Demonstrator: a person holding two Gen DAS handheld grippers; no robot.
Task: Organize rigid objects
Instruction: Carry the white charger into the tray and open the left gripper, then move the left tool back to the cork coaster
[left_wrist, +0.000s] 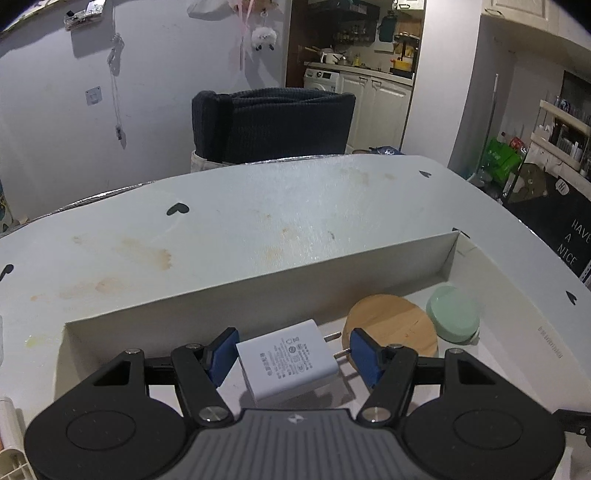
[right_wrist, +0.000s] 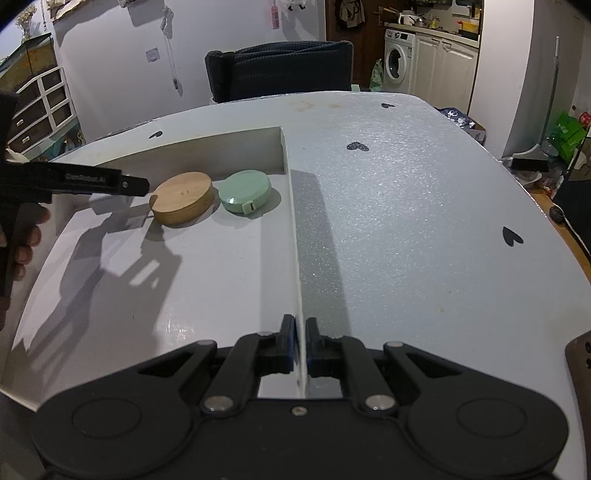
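The white rectangular plastic wall charger, with 2 metal prongs pointing toward the round wooden disc, sits between the blue pads of the left gripper above the floor of the shallow white cardboard box; the left pad touches its side, the right pad stands at the prongs, and a firm grip cannot be confirmed. The wooden disc and the round mint-green tape measure lie side by side near the box's far right corner. The right gripper is clenched on the box's thin right wall, on the pale grey table.
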